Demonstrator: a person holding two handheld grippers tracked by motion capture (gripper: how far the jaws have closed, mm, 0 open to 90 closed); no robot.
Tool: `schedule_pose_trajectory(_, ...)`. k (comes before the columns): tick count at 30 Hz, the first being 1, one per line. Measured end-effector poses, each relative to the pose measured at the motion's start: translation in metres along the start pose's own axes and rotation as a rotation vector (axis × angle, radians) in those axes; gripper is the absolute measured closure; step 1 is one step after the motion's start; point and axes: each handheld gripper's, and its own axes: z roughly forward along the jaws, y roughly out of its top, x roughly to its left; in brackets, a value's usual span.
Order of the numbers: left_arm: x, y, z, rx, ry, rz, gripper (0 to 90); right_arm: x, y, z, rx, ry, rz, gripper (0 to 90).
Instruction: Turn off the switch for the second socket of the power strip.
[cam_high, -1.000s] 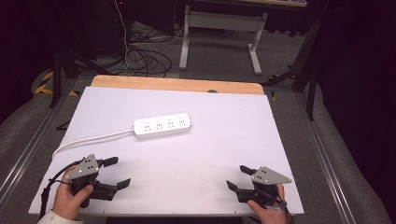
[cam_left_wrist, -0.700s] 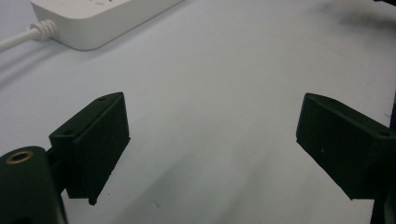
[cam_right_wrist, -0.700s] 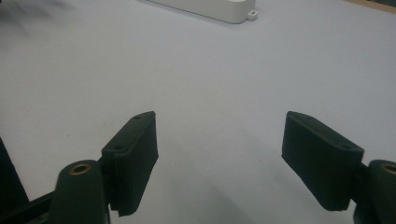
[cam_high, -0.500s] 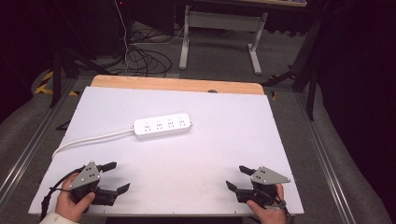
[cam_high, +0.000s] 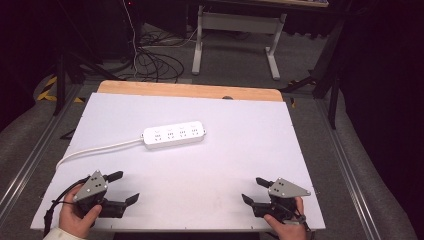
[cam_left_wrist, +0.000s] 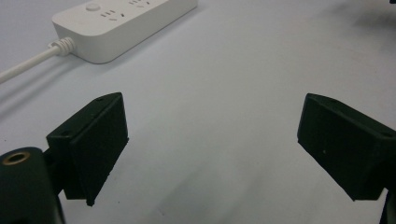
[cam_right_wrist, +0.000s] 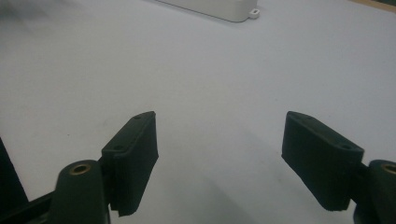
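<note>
In the high view, the left gripper (cam_high: 125, 187) sits at the lower left of the frame on the white table (cam_high: 240, 165), held by a hand (cam_high: 75, 217) whose forearm is cut off by the bottom edge. Its jaws stand wide apart with nothing between them. A white cable (cam_high: 95, 150) runs from the table's left edge up to the white power strip (cam_high: 174, 134), which lies flat near the middle of the frame, well apart from both grippers. In the left gripper view the power strip (cam_left_wrist: 126, 25) lies at the upper left, its far end cut off by the top edge. At the lower right of the high view, the right gripper (cam_high: 252, 190) also has its jaws spread and empty; the hand (cam_high: 285, 225) holding it is mostly cut off below. In the right gripper view, just a corner of the power strip (cam_right_wrist: 210, 9) shows at the top edge.
</note>
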Motion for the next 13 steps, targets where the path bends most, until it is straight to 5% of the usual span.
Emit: schedule_pose_trajectory(13, 0.0014, -0.0029, -0.0047, -0.018, 0.032, 0.005, 9.1, -0.0001, 0.0015, 0.0032, 0.004, 0.007, 0.000, 27.6)
